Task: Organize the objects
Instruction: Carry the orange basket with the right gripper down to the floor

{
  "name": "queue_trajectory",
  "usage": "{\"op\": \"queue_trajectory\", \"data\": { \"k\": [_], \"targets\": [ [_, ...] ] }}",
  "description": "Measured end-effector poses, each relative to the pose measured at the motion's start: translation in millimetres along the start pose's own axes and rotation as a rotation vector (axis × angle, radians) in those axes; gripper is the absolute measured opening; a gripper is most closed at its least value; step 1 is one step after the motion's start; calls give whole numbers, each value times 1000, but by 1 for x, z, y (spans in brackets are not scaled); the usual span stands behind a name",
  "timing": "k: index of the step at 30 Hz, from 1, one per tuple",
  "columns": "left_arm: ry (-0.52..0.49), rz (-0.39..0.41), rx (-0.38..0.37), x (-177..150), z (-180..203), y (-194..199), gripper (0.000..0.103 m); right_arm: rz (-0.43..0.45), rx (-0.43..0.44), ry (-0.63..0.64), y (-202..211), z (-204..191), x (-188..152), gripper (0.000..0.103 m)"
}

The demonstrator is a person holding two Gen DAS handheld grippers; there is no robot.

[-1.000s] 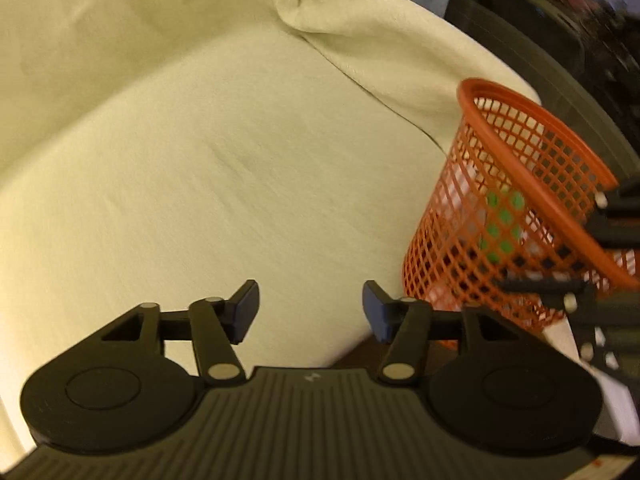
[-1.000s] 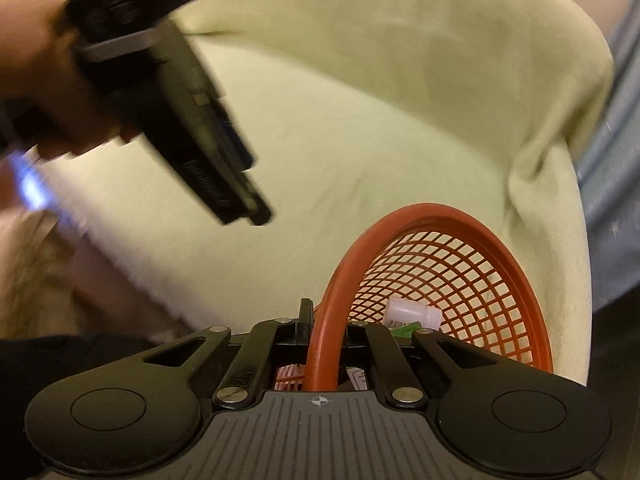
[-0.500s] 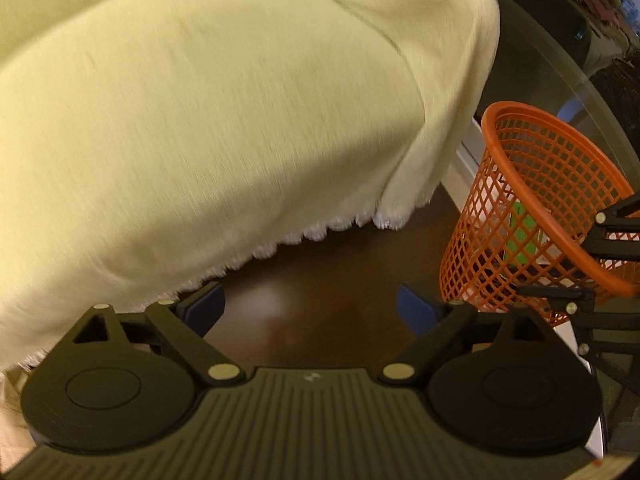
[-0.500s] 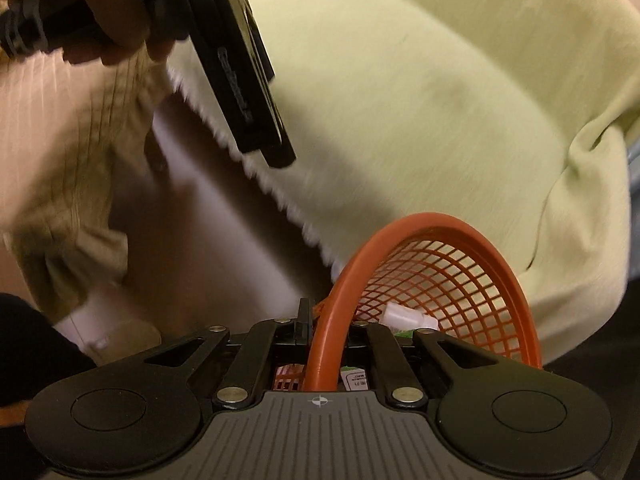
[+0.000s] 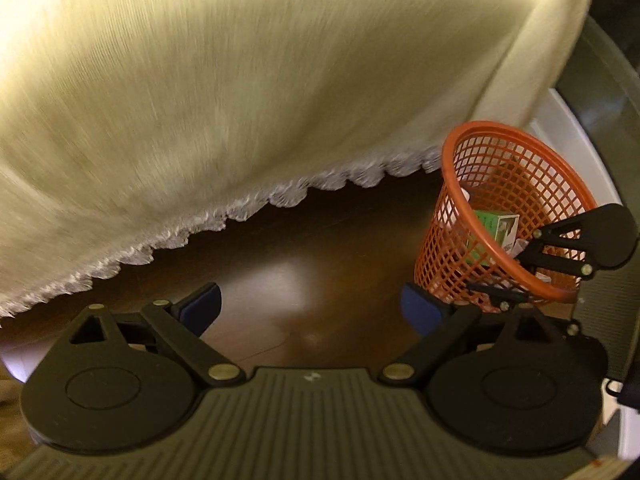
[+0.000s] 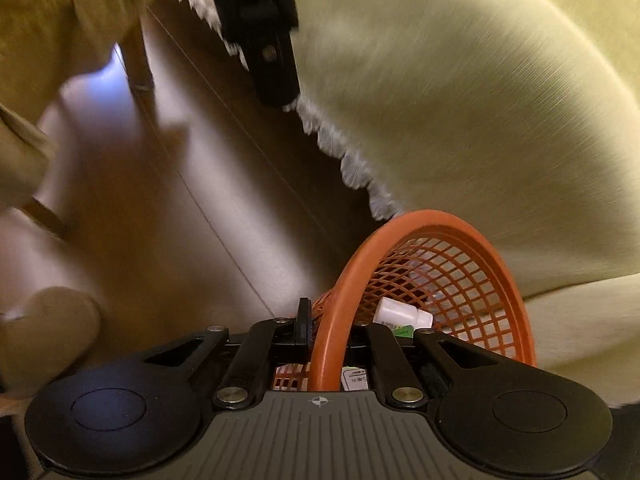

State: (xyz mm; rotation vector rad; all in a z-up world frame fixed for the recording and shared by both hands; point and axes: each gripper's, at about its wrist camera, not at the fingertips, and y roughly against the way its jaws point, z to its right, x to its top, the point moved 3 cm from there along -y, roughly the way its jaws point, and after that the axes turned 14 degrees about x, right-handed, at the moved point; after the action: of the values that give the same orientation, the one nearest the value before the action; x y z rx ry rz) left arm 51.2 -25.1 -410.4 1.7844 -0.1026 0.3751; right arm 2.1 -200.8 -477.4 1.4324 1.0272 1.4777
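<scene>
An orange mesh basket hangs tilted beside a cream cloth, low over a dark wood floor; whether it touches the floor I cannot tell. My right gripper is shut on the basket's rim, one finger outside the mesh and one inside. A green box and a white bottle lie in the basket. My left gripper stands open over bare floor just left of the basket, with nothing between its blue pads. It shows as a dark blurred shape at the top of the right wrist view.
The cream cloth with a lace hem drapes down over most of the background. Dark wood floor lies below it. White trim runs behind the basket. Tan fabric hangs at the left.
Both grippers have dropped from above the cloth-covered top to near the floor. The basket came down with the right gripper. The left jaws have spread wider.
</scene>
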Motion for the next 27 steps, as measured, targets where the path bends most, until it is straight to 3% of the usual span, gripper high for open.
{"op": "queue_trajectory", "data": {
  "k": [6,12,15,17,20,27],
  "targets": [
    [35,-21,11,-12,0,-50,94,19,-40,-21,-77,13,-13,4],
    [31,-39,2,-21,6,-63,94,45,-51,-53,-95,6,-9,7],
    [22,-42,-6,-22,7,-63,94,34,-19,-85,-96,3,-10,15],
    [21,-41,-8,-21,5,-62,95,32,-31,-100,-95,4,-11,36],
    [25,-37,-10,-21,4,-55,95,22,-44,-130,-92,7,-10,53],
    [29,-20,-6,-22,2,-35,99,13,-47,-145,-52,1,-15,57]
  ]
}}
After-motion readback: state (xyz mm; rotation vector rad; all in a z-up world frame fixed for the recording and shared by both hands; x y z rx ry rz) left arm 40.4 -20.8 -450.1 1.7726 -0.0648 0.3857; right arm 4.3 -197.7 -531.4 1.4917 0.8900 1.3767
